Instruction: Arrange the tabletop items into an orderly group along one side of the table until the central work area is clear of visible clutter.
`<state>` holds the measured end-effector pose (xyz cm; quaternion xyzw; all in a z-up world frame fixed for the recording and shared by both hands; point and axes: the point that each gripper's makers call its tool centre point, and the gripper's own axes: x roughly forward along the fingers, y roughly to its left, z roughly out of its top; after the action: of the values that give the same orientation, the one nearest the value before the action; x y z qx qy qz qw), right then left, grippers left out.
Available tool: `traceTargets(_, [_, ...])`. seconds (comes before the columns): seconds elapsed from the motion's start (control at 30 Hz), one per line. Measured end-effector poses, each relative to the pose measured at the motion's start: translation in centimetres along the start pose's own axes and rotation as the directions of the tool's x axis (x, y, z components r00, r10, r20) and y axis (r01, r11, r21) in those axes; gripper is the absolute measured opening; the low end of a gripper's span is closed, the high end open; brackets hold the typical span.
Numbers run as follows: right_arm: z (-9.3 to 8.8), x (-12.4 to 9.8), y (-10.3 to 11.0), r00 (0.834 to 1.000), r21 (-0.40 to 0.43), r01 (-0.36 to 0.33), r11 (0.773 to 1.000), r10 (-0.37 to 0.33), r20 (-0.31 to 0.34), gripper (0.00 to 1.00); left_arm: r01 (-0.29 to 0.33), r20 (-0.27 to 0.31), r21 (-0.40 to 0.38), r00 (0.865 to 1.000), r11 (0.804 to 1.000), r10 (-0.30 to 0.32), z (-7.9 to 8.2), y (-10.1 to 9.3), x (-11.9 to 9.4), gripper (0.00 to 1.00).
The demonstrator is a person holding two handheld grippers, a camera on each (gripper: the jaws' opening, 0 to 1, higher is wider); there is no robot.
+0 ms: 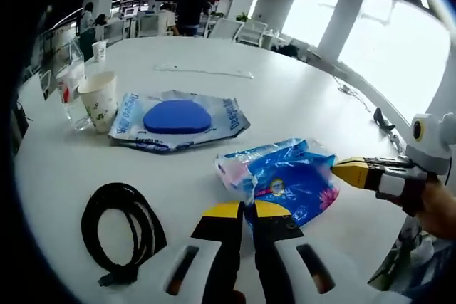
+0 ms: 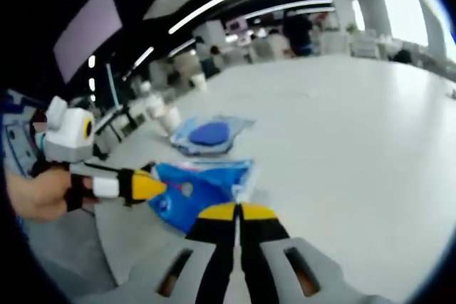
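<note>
Crinkled blue plastic packet [image 1: 285, 174], pinched

Both views sit low, close over the white table [image 1: 299, 97], facing each other across the shared blue packet [image 1: 288, 176].

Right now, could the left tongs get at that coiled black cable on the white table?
Probably yes: the coiled black cable lies in the open just beside the left tongs, nothing between them.

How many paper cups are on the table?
2: a patterned cup beside the blue packet, and a white cup farther back. More may sit unseen.
</note>
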<state>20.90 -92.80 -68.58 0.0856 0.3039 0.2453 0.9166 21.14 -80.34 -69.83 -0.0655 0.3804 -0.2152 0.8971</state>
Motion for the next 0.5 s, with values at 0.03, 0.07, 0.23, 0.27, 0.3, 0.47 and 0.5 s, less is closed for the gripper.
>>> traceTargets(0.03, [0.1,-0.2,-0.4,1.000,0.005,0.008,1.000,-0.008,0.005,0.00,0.009,0.001,0.011,1.000,1.000,-0.009,0.3,-0.6,0.4,0.04])
traceTargets(0.07, [0.2,-0.5,-1.0,1.000,0.016,0.020,1.000,-0.021,0.011,0.00,0.014,0.001,0.015,1.000,1.000,-0.014,0.4,-0.9,0.7,0.04])
traceTargets(0.23, [0.2,-1.2,-3.2,0.997,0.047,0.068,0.997,-0.069,0.022,0.00,0.037,0.005,0.026,0.999,0.999,-0.037,1.4,-2.7,2.3,0.04])
traceTargets(0.27, [0.2,-1.3,-3.5,0.997,0.053,0.073,0.996,-0.075,0.025,0.00,0.040,0.005,0.030,0.999,0.999,-0.040,1.6,-3.0,2.6,0.04])
traceTargets(0.3, [0.2,-1.4,-3.9,0.996,0.060,0.079,0.995,-0.080,0.028,0.00,0.043,0.005,0.031,0.999,0.999,-0.043,1.7,-3.2,2.8,0.04])
traceTargets(0.47, [0.5,-1.6,-5.1,0.995,0.063,0.095,0.994,-0.097,0.031,0.00,0.059,0.005,0.039,0.998,0.997,-0.060,2.2,-3.9,4.1,0.04])
traceTargets(0.5, [0.6,-1.6,-5.2,0.995,0.064,0.097,0.993,-0.099,0.034,0.00,0.060,0.009,0.043,0.998,0.997,-0.061,2.4,-4.0,4.2,0.04])
